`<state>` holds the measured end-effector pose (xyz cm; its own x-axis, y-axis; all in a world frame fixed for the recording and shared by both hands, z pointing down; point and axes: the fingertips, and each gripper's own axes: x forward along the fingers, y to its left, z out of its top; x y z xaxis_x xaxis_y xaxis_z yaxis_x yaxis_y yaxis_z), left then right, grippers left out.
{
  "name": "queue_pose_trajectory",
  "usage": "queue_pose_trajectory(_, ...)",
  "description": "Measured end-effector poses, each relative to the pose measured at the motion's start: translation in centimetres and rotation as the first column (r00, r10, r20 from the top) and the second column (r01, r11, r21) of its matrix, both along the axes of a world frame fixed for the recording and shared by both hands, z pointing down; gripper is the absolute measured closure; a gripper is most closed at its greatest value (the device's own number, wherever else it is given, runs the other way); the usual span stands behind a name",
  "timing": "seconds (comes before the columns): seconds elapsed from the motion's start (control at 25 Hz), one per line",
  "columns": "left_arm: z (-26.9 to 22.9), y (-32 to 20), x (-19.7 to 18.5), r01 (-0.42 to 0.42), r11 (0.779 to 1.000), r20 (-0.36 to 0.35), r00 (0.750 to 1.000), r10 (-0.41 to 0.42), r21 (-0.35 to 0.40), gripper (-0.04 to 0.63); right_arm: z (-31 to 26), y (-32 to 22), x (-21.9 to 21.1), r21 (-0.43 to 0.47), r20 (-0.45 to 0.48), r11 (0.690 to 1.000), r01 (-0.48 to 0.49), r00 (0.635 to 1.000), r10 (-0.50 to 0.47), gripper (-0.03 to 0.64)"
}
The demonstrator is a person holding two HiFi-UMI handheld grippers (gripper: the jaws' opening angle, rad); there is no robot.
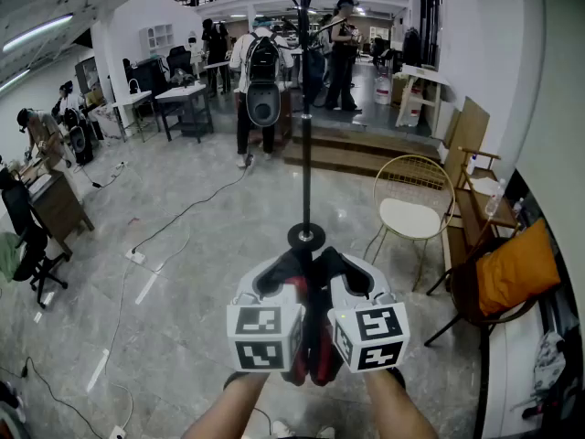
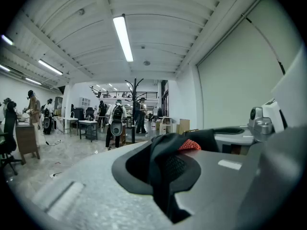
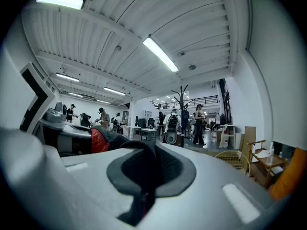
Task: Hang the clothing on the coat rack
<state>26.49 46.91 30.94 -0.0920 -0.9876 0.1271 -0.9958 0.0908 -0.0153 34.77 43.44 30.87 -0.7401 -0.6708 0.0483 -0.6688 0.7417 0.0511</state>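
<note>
A: Pinching the clothing w/ both claws. L gripper first: jaws narrow, clamped on a dark fold, w/ red lining peeking out beside it.
B: Same from that gripper's own cam?
A: Yep. Black cloth wedged right btwn the jaws & draped over the front.
B: Why two grips side by side?
A: Prob. to keep the top edge bunched & lifted, w/ the rest dangling btwn the marker cubes, off the floor. Handy later for dropping an edge over a hook.
B: Rack?
A: Coat rack dead ahead, centre: black pole on a round base, hooks up top. Well apart from the cloth, so not hung yet. Looks like the approach, early in the job.
B: R side?
A: R gripper just beside the L one, also nearly closed, biting the same garment. Further R: wire chair, then an orange cushion, both off to the side of the route.
B: Any text or brands?
A: None legible. Only black-&-white square markers on the cubes; no label showing on the cloth.
</note>
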Motion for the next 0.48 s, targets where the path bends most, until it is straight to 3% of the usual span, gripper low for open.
queue_pose_trajectory(0.48,0.0,-0.1,-3.3,0.007,1.000,-0.011,1.000,-0.007,0.000,0.578,0.4,-0.2,-2.8,-0.021,-0.006,1.000,-0.006,1.000,0.006,0.603)
